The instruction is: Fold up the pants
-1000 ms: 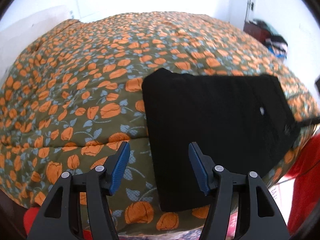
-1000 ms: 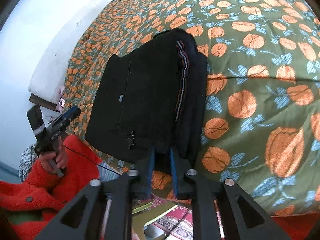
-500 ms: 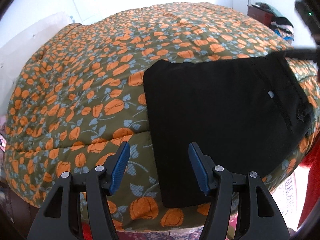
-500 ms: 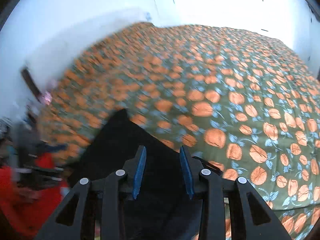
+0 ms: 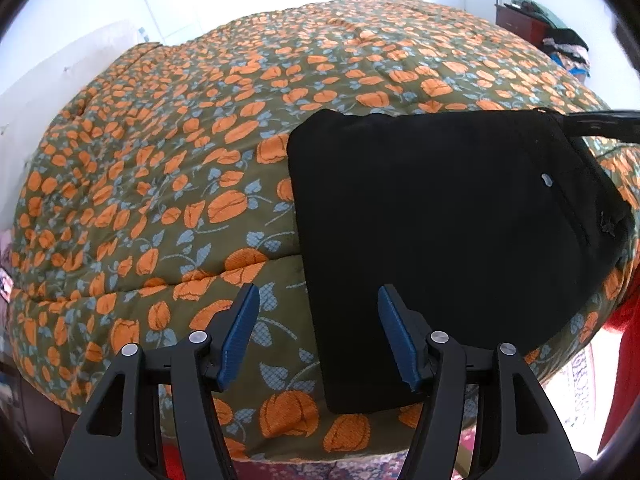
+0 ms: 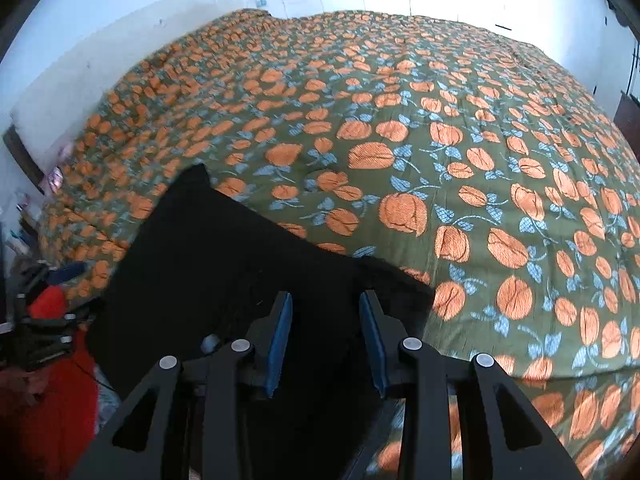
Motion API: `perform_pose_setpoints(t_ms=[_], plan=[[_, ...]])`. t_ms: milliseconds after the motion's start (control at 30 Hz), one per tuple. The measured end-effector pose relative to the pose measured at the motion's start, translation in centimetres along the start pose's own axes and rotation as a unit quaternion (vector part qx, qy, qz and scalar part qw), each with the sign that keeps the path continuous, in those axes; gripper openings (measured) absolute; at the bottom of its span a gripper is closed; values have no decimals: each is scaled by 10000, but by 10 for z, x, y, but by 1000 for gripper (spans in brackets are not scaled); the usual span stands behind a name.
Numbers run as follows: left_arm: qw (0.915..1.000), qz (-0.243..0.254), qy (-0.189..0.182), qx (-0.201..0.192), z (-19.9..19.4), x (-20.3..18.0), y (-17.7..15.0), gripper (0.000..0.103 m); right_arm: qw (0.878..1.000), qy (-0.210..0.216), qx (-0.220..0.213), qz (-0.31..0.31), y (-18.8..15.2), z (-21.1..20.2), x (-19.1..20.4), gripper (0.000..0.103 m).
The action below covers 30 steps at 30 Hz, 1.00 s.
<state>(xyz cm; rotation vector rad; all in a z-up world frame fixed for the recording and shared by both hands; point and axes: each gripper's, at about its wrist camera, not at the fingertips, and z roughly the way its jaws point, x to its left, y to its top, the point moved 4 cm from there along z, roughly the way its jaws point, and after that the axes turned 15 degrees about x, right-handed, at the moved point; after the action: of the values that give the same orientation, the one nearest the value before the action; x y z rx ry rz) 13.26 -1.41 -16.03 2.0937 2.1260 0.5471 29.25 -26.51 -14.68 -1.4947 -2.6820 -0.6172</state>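
Note:
The black pants (image 5: 440,220) lie folded into a flat rectangle near the front edge of the bed. My left gripper (image 5: 318,336) hovers open over their near left corner, one pad above the bedspread and one above the fabric, with nothing between them. In the right wrist view the pants (image 6: 224,264) fill the lower left. My right gripper (image 6: 325,340) stands above them with its blue pads apart and no fabric pinched. A dark blurred bar, the right gripper (image 5: 600,122), shows at the pants' far right corner.
An olive bedspread (image 5: 160,200) with orange flowers covers the whole bed (image 6: 480,160). A person's red sleeve (image 6: 52,400) is at the lower left, under the left gripper (image 6: 52,280). A dresser with piled clothes (image 5: 560,40) stands at the back right. A patterned rug (image 5: 580,380) shows below the bed edge.
The right gripper left the pants' near edge, rose and swung, so its view now looks across the bed; its pads stand wider apart. The left gripper stayed put, tilting slightly.

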Motion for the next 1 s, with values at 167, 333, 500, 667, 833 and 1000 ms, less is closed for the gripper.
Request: perform_pose_setpoints(t_ms=[167, 333, 500, 667, 833, 1000], plan=[[9995, -14, -254, 188, 10, 0, 1, 74, 9983, 494, 71, -315, -52, -14, 28, 40], [9985, 25, -499, 238, 7, 4, 3, 79, 9971, 644, 332, -252, -91, -11, 20, 53], [9810, -797, -1707, 455, 21, 39, 19, 89, 9813, 1746, 227, 779, -79, -24, -26, 90], [9677, -670, -2115, 1194, 61, 29, 25, 89, 9586, 2303, 987, 1352, -66, 29, -53, 84], [9527, -750, -2608, 1373, 60, 13, 28, 56, 9479, 2466, 1539, 1302, -65, 63, -41, 65], [9604, -580, -2620, 745, -1, 13, 52, 23, 9615, 2414, 956, 899, -48, 18, -21, 33]])
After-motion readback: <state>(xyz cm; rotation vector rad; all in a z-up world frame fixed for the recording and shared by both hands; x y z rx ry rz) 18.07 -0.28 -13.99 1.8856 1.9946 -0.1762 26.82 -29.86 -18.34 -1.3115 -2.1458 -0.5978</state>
